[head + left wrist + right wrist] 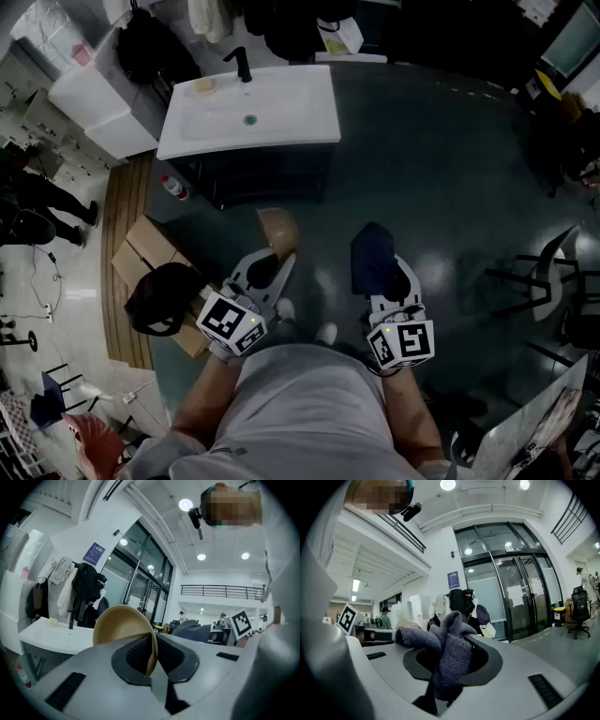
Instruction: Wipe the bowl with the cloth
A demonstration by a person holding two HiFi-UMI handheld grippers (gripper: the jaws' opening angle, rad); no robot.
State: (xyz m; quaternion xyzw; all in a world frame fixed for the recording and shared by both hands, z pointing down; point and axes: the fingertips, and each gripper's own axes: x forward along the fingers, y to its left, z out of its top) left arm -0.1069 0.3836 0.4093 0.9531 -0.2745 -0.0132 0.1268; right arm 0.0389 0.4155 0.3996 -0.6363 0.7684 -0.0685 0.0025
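A tan bowl [278, 232] is held by its rim in my left gripper [272, 265], which is shut on it. In the left gripper view the bowl [123, 625] stands on edge between the jaws. My right gripper [382, 272] is shut on a dark blue cloth [373, 253], bunched up past the jaws. The cloth [447, 646] looks grey-blue and knitted in the right gripper view. Bowl and cloth are held apart, side by side, above the dark floor in front of me.
A white sink counter [291, 122] with a black tap [242, 64] stands ahead. Cardboard boxes [145, 251] and a black bag [161, 297] lie at the left. Chairs [548, 281] stand at the right. A person [37, 202] is at the far left.
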